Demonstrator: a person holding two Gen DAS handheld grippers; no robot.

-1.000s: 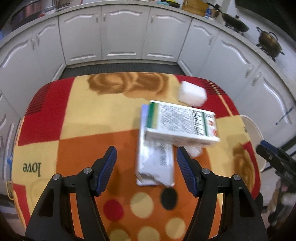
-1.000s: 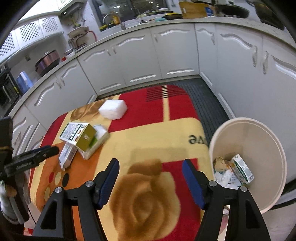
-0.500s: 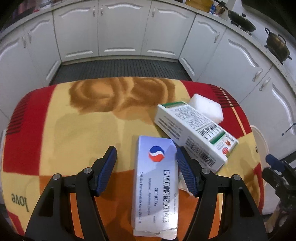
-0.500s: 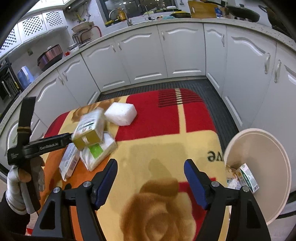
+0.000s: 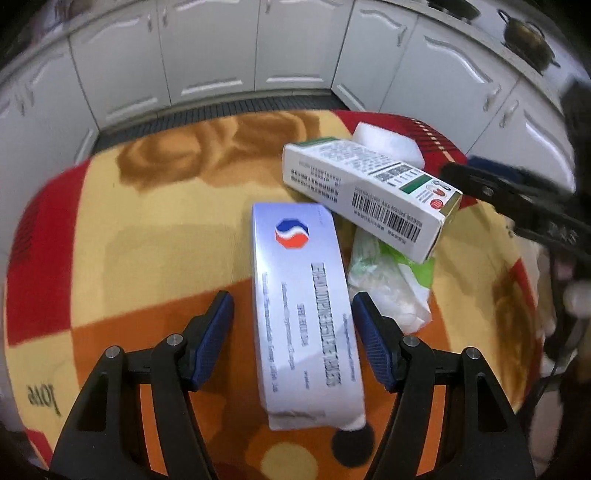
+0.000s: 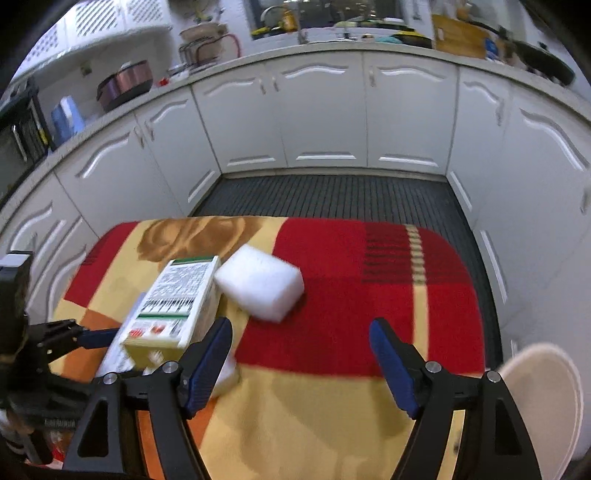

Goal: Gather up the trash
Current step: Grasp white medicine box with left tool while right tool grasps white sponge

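Note:
A long silver box (image 5: 303, 306) with a red-and-blue logo lies flat on the patterned blanket (image 5: 166, 229). My left gripper (image 5: 291, 321) straddles it, open, with its pads just clear of the box's sides. Beyond the box, a green-and-white carton (image 5: 369, 192) rests tilted on a crumpled green-white wrapper (image 5: 388, 280), and a white foam block (image 5: 388, 142) lies behind them. My right gripper (image 6: 299, 332) hovers over the red part of the blanket, its jaws opening with nothing between them. The foam block (image 6: 262, 288) is just ahead of it and the carton (image 6: 177, 306) ahead to its left.
A cream round bin (image 6: 543, 398) stands on the floor beside the table's right edge. White kitchen cabinets (image 6: 325, 122) curve around a dark ribbed floor mat (image 6: 332, 195). Pots sit on the counter (image 5: 524, 33). A gloved hand shows at the far left in the right wrist view.
My left gripper has moved in and down until the silver box lies between its fingers. My right gripper has swung left from the bin toward the foam block, and its jaws have widened.

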